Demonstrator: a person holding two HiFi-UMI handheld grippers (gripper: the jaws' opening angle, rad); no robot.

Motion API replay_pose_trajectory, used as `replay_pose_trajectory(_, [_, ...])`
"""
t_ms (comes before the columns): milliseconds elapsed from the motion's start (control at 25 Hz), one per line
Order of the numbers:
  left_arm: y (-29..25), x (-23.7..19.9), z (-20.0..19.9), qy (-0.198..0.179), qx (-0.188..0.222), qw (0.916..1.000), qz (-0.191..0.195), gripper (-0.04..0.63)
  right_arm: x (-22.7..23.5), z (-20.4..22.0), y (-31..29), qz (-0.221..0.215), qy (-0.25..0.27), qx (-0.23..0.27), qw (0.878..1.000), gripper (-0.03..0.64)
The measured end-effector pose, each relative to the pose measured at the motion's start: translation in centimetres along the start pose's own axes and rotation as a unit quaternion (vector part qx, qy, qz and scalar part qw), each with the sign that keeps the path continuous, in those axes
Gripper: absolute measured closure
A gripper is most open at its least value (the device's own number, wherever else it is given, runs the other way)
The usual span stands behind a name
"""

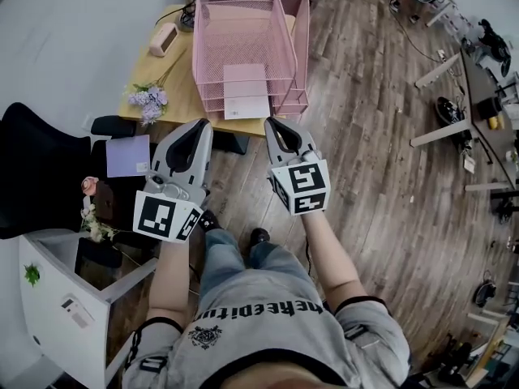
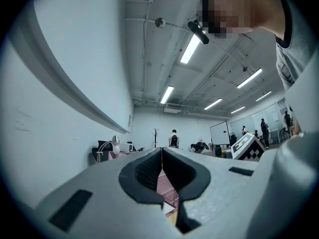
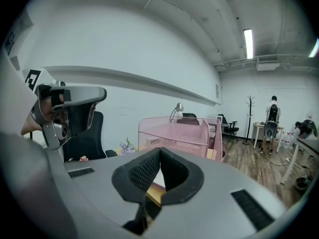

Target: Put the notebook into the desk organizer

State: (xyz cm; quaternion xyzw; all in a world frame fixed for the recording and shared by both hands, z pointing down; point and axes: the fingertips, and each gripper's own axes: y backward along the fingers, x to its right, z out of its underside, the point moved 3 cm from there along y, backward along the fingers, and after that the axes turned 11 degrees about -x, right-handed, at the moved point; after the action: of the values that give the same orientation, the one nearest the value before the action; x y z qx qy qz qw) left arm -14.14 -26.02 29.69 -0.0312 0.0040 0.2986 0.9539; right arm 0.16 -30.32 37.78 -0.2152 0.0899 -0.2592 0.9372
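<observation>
Notebook (image 1: 128, 155), lilac, lies off the table (image 1: 174, 87), left of the pink desk organizer (image 1: 235, 31); before the organizer, left hand-held gripper (image 1: 203, 125) and right hand-held gripper (image 1: 270, 123) have jaws together, empty

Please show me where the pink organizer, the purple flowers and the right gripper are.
pink organizer (image 1: 243, 35), head view, bare top mesh.
purple flowers (image 1: 148, 100), head view, blossoms.
right gripper (image 1: 274, 126), head view, shut jaw tips.

The person wears a grey T-shirt (image 1: 268, 335) with black lettering, a black emblem and black-edged short sleeves, blue jeans (image 1: 235, 262) and dark shoes (image 1: 258, 236). The left gripper (image 1: 201, 124) and right gripper (image 1: 273, 123) are pale grey shells with black ribbed fingers (image 1: 188, 146). Each carries a white cube (image 1: 166, 215) of black square markers.
</observation>
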Motion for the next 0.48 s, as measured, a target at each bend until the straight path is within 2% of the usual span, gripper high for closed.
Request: replay_pose_trajectory(480, [1.4,0.0,-3.0,-0.006,0.024,0.9995,-0.018,0.588,0.9,-3.7,4.6,0.024,-0.014,0.055,0.998,0.614])
